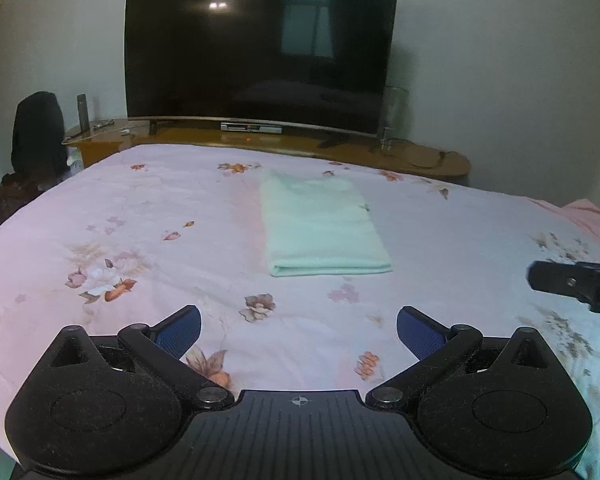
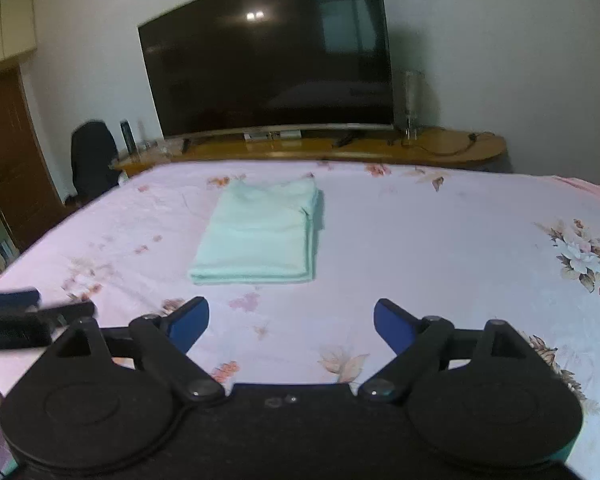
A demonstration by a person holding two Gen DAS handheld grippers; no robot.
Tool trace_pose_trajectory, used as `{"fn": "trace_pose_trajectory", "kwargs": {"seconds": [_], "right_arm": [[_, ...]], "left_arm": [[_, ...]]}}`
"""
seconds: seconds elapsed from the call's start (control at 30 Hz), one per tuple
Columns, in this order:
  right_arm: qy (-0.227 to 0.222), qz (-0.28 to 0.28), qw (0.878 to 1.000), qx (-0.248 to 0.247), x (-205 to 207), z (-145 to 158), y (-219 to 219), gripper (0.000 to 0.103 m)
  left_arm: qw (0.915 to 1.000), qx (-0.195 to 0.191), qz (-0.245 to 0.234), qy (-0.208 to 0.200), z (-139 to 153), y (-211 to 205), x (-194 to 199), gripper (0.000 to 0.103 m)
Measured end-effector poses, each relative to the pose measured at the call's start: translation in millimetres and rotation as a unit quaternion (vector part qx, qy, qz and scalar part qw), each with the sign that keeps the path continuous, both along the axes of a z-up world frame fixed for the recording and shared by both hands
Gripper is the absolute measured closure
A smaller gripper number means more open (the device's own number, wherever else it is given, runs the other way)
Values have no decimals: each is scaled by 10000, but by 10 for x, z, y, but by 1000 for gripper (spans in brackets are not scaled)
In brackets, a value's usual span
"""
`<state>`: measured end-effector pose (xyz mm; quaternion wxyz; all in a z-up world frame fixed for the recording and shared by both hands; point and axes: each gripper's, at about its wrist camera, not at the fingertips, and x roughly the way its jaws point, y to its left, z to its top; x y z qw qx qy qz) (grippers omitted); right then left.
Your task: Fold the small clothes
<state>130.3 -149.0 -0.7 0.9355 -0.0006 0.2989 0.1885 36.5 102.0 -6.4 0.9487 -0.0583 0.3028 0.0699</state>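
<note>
Mint-green folded garment (image 1: 324, 224) lying flat on the floral bedspread (image 1: 100, 208), centre of frame in left wrist view, just above and slightly right of the gap btwn the left gripper (image 1: 299, 332) tips; touching neither. Long axis running away from the fingers, twd the TV (image 1: 260, 48) at top of frame; thick folded edge nearest, open layered edges on its right side. In right wrist view same garment sitting centre-left, above and left of the right gripper (image 2: 291, 326). Both sets of fingers spread wide apart, nothing btwn them, blue pads bare. Both well short of the cloth, roughly equal reach; left looks lined up more squarely w/ the near edge, right facing the stacked right edge at an angle. Looks folded already, so prob. done w/ this piece, or one more fold along the long axis from the near edge.
</note>
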Motion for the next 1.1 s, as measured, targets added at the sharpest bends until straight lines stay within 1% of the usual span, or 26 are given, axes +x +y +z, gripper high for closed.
{"fn": "trace_pose_trajectory", "kwargs": {"seconds": [0.13, 0.23, 0.37, 0.5, 0.6, 0.8, 1.1], "right_arm": [[33, -39, 9999, -107, -120, 40, 37, 13], [-45, -96, 9998, -143, -249, 56, 38, 12], [-42, -97, 9998, -167, -343, 55, 23, 12], [-39, -106, 9999, -69, -343, 81, -25, 12], [-90, -128, 9998, -137, -339, 92, -23, 12], [-60, -171, 9998, -121, -318, 84, -80, 11], [-156, -194, 9996, -115, -299, 121, -124, 11]], "left_arm": [[10000, -1, 48, -38, 74, -11, -73, 0], [9999, 17, 64, -117, 135, -51, -142, 0], [9998, 35, 74, -194, 188, -83, -210, 0], [9997, 51, 75, -211, 202, -99, -211, 0], [9997, 34, 88, -209, 200, -104, -199, 0], [9997, 67, 34, -237, 208, -128, -159, 0], [9996, 100, 7, -272, 227, -169, -131, 0]]}}
